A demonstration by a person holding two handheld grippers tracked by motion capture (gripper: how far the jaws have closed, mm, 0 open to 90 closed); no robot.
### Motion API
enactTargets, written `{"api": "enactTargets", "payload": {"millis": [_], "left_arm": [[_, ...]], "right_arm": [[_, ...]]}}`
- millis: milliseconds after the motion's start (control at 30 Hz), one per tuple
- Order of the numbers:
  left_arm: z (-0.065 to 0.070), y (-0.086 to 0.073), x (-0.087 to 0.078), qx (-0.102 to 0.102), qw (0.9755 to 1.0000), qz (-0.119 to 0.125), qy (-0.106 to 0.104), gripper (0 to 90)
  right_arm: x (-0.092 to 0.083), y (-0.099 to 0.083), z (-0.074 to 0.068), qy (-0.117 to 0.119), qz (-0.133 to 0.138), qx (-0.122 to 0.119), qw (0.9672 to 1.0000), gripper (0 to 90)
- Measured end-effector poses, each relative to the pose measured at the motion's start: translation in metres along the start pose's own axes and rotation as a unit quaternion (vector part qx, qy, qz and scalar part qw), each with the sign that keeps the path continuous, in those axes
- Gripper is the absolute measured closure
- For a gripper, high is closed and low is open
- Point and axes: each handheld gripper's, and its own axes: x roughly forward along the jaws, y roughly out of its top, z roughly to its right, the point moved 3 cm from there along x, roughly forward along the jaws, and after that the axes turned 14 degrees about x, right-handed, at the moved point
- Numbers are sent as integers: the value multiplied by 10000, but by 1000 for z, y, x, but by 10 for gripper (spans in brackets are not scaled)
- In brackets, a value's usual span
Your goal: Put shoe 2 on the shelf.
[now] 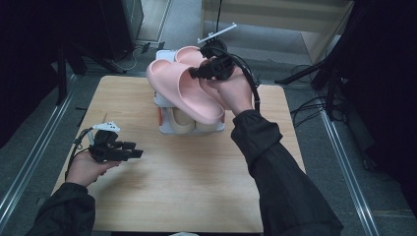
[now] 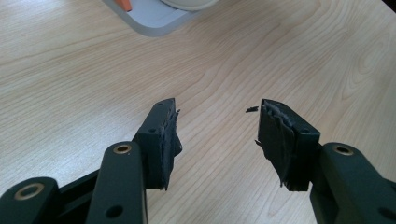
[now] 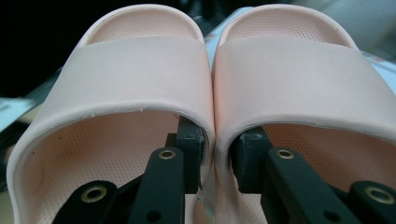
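Pale pink slippers, dotted insoles; cream slippers in grey rack; light wood-grain table.

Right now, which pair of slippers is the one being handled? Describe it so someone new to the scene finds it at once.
Start at the wooden table and go to the grey rack at its far edge. Above it, the right gripper pinches the pink slippers together by their inner walls. Unlike the cream slippers resting low in the rack, this pair is pink and lifted, tilted in the air.
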Motion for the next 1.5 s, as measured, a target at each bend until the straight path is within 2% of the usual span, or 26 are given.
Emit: {"api": "enactTargets", "payload": {"millis": [67, 100, 200, 367, 500, 600, 633, 800, 867, 933, 1033, 1133, 1367, 1500], "left_arm": [[0, 0, 0, 19, 10000, 2, -13, 466], [1, 0, 1, 10, 10000, 0, -32, 465], [2, 2, 2, 44, 10000, -1, -78, 463], [6, 5, 4, 103, 9997, 38, -202, 464], [8, 7, 6, 189, 9994, 32, -279, 464], [8, 7, 8, 216, 9992, 13, -336, 466], [8, 8, 8, 232, 9991, 9, -351, 466], [10, 9, 11, 293, 9988, -18, -394, 466], [11, 10, 11, 280, 9988, -2, -406, 465], [11, 10, 11, 284, 9988, -6, -396, 466], [10, 10, 11, 275, 9988, 10, -395, 465], [9, 10, 11, 273, 9988, -6, -403, 465], [10, 10, 12, 287, 9987, -19, -413, 465], [10, 10, 12, 286, 9987, -23, -419, 465]], "right_arm": [[6, 7, 4, -267, 112, 188, 9994, 759], [10, 11, 6, -426, 174, 365, 9983, 759], [22, 19, 8, -743, 283, 621, 9949, 758], [47, 29, 9, -1293, 469, 1089, 9845, 758], [68, 37, 5, -1697, 532, 1432, 9736, 756], [80, 40, 3, -1749, 502, 1775, 9671, 756], [83, 40, 2, -1770, 528, 1806, 9661, 755], [96, 41, -2, -1979, 618, 1800, 9616, 755], [99, 41, -1, -2052, 599, 1771, 9607, 755], [100, 40, 2, -2102, 582, 1753, 9600, 754], [98, 40, 9, -2212, 606, 1784, 9569, 752], [99, 39, 14, -2260, 574, 1831, 9551, 751], [105, 38, 13, -2282, 644, 1852, 9537, 730], [105, 37, 14, -2282, 656, 1771, 9551, 666]]}}
